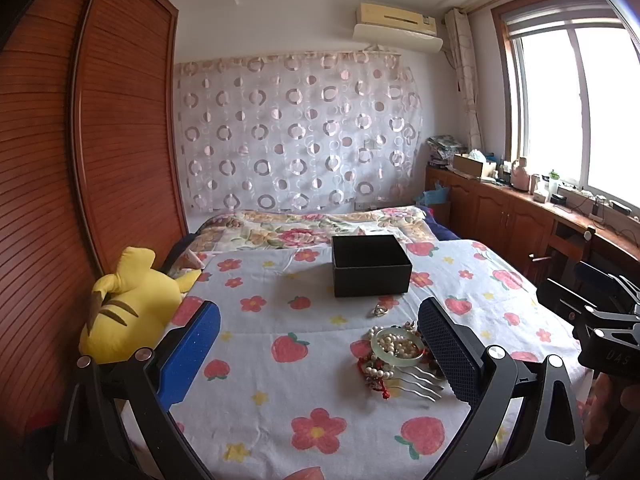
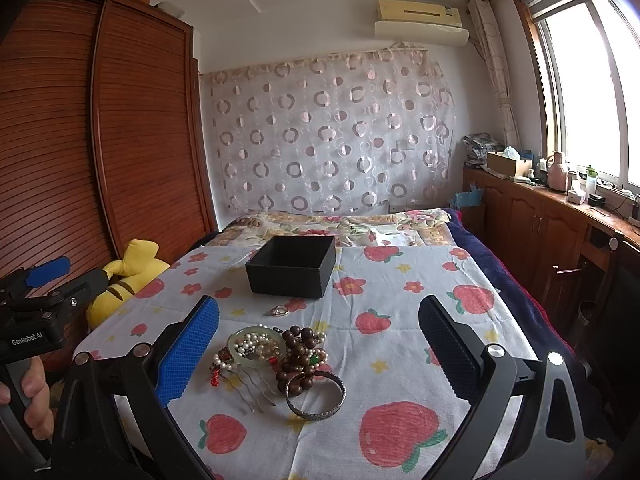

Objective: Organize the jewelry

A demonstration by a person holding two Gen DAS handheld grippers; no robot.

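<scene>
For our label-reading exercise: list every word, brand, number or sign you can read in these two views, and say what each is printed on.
"GenRobot.AI": white print on the left gripper body, at the left edge of the right wrist view.
"DAS": the start of a cut-off word on the right gripper body, at the right edge of the left wrist view.
Sticker on the air conditioner: too small to read.
Black box and jewelry: no text visible.

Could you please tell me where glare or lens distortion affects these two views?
Left wrist view: the bright window is blown out and the brown slatted wardrobe bows. Right wrist view: the window glares too; the black open box stays sharp.
</scene>
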